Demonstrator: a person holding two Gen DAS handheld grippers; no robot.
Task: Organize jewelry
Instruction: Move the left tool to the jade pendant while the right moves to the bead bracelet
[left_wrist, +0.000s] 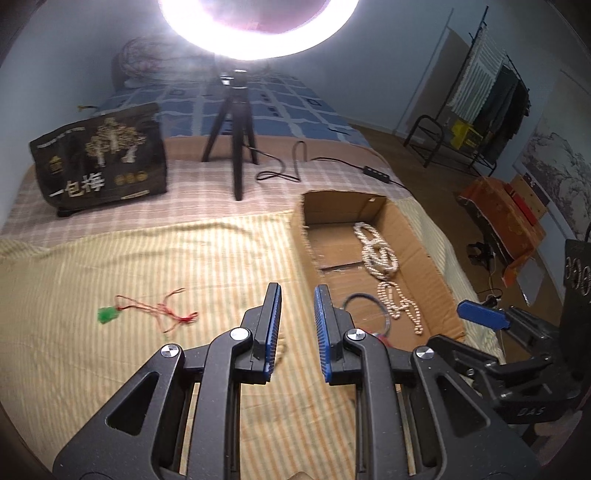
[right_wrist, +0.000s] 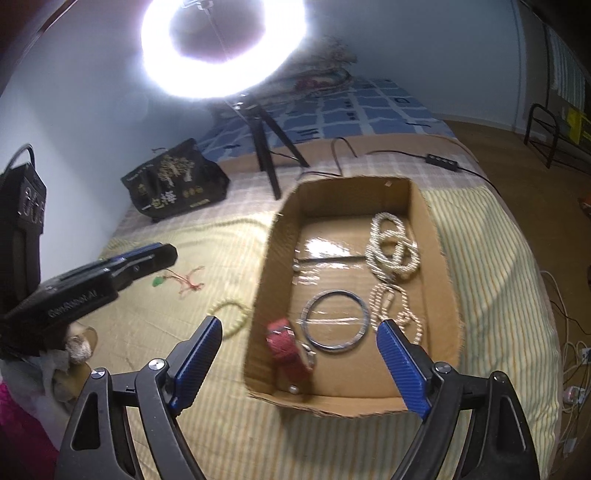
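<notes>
Box interior: cardboard box (right_wrist: 421, 221) open on top; pearl strands (right_wrist: 393, 251), blue bangle (right_wrist: 336, 321), red pouch (right_wrist: 284, 345) cover much of its floor.
Left of box: striped cloth (left_wrist: 147, 258) mostly bare; green pendant on red cord (left_wrist: 107, 315), bead bracelet (right_wrist: 231, 317) lie there.
Far side: tripod (left_wrist: 236, 147), black bag (left_wrist: 103, 155), cable (left_wrist: 288, 166) stand behind.

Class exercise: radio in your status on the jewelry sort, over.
Left gripper empty, narrow gap. Right gripper wide open over box. Green pendant and bead bracelet still on bedspread. Nothing blocking.
</notes>
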